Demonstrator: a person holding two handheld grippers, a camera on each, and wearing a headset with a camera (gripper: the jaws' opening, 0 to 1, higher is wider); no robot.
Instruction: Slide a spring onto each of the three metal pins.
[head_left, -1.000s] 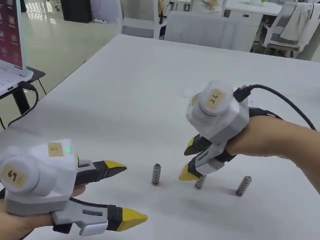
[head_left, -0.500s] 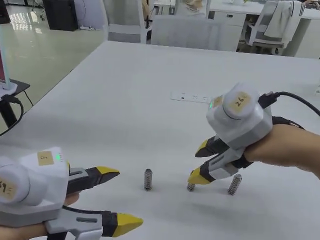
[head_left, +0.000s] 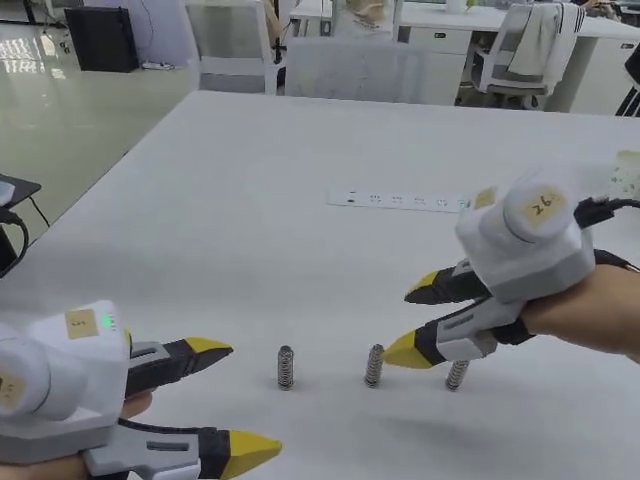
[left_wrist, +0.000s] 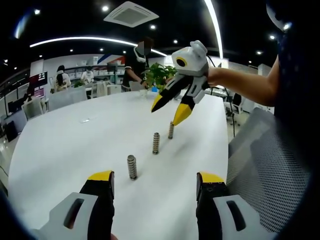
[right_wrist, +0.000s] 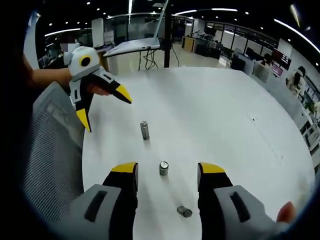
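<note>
Standing upright in a row by the near edge of the surface (head_left: 300, 180) are three springs (head_left: 374, 365); right tongs (head_left: 405, 325) hang wide open, empty, over two; left tongs (head_left: 238, 400) gape empty nearby; a power strip (head_left: 400, 201) lies well beyond.

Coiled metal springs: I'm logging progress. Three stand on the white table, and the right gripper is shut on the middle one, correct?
No. The right gripper is open, holding nothing, as the head view shows. The three coiled metal springs do stand on the white table.
</note>
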